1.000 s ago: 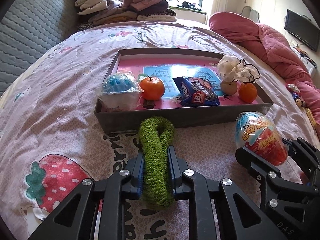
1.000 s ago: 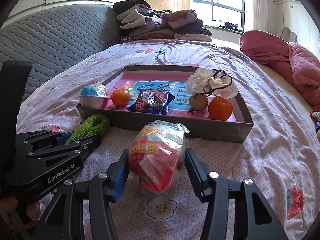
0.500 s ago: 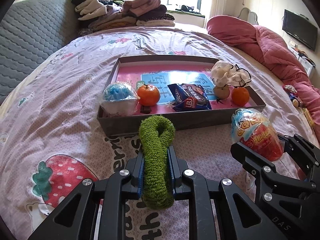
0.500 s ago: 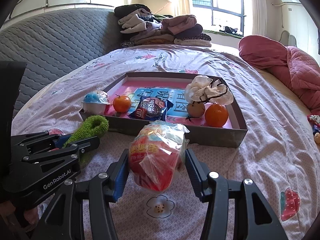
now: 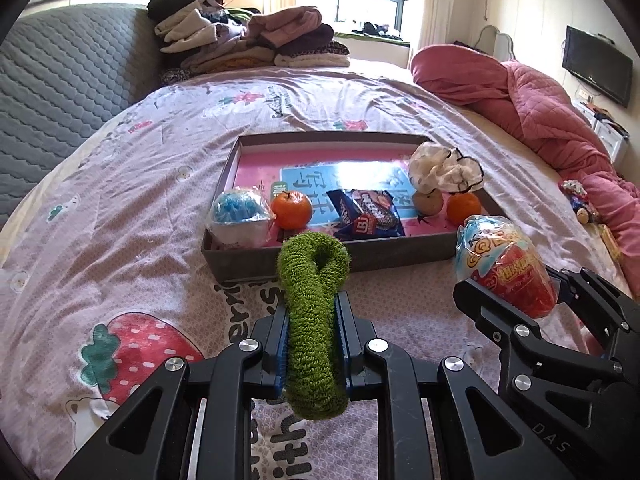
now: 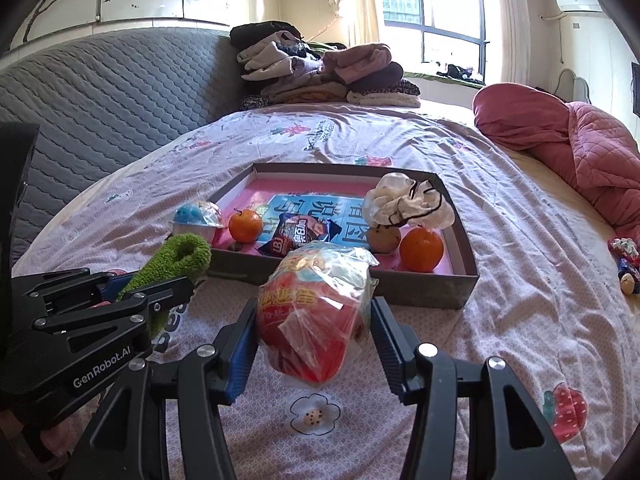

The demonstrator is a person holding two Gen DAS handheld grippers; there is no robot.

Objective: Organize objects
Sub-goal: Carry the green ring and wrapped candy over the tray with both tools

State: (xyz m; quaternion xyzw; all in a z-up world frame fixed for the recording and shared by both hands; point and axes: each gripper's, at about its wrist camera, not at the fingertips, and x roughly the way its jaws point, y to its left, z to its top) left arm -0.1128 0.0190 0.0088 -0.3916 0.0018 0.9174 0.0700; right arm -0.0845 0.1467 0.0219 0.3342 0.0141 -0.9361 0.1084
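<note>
Two things are held at once, and each carries its own risk. In the left wrist view, the left claw [image 5: 311,332] is closed on a green terry loop [image 5: 312,304], pinched at mid-length so that its open end stands above the fingertips and its lower end hangs free below them. The soft pile could be squeezed thin and slip out if the claw is tilted further, and the standing end could catch on the near wall of the grey tray [image 5: 360,254], which lies just beyond it on the bed [image 5: 120,216]. The tray's near row is already taken up by a wrapped blue ball [image 5: 239,216], an orange [image 5: 291,209] and a snack packet [image 5: 366,216], so a careless drop may knock them.

In the right wrist view, the right claw [image 6: 314,336] is seen gripping a red egg-shaped toy in crinkled plastic wrap [image 6: 316,312], held clear of the bed in front of the tray. The slick, loose film could let the rounded body slide between the pads. A second orange [image 6: 421,249] sits at the tray's near right, where a released egg might roll against it.
</note>
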